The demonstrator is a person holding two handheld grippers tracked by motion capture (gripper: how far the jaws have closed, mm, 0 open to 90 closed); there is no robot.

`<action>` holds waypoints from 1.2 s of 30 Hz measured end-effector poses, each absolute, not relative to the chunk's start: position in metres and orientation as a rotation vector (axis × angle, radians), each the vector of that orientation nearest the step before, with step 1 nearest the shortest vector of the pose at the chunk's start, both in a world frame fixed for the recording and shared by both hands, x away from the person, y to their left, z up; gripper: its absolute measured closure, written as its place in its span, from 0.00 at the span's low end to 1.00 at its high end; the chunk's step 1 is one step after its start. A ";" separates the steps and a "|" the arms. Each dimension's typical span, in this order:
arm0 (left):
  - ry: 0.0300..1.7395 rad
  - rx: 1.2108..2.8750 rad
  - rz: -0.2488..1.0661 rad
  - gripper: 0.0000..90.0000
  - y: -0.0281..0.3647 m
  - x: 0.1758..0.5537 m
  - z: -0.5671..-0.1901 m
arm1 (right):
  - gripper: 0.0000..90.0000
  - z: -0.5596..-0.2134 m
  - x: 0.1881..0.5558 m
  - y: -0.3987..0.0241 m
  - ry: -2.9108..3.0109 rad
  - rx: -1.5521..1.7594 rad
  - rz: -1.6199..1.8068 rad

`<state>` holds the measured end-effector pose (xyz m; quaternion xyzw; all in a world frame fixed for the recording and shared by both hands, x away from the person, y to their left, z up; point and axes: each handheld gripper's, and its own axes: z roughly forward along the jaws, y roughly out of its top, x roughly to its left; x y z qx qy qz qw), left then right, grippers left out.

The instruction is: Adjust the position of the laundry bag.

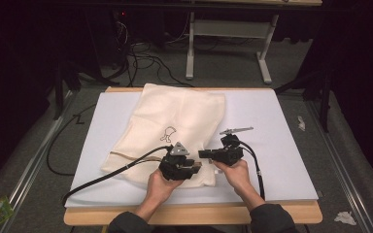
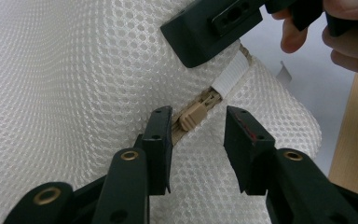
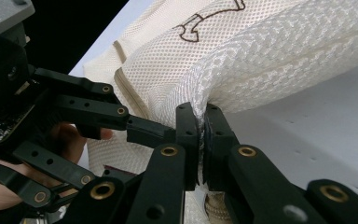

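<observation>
A cream mesh bag (image 1: 175, 119) with a small dark outline print (image 1: 169, 132) lies on the white board (image 1: 281, 145). Its beige zipper pull (image 2: 189, 116) sits at the near right corner, next to a white tab (image 2: 228, 77). My left gripper (image 2: 196, 126) is open, with one jaw on each side of the pull and neither touching it. My right gripper (image 3: 201, 116) is shut on a pinch of the bag's mesh (image 3: 261, 51) at that corner, bunching it up. In the high view the left gripper (image 1: 197, 168) and right gripper (image 1: 202, 154) meet tip to tip.
The board rests on a wooden table (image 1: 199, 214) whose edge runs along the near side. Cables (image 1: 102, 174) trail from both grippers across the board. Beyond the table are floor cables (image 1: 145, 58) and a white frame (image 1: 228, 29).
</observation>
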<state>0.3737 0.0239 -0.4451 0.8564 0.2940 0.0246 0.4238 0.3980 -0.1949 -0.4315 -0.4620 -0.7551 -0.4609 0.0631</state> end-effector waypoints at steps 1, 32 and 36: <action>0.738 2.139 0.059 0.72 0.024 0.374 -0.445 | 0.98 -0.432 0.398 -0.195 -2.284 -1.390 -1.395; 0.681 2.159 -0.006 0.97 0.024 0.373 -0.448 | 0.97 -0.433 0.395 -0.190 -2.370 -1.364 -1.364; 0.683 2.162 -0.012 0.97 0.024 0.374 -0.448 | 0.93 -0.433 0.393 -0.192 -2.413 -1.354 -1.347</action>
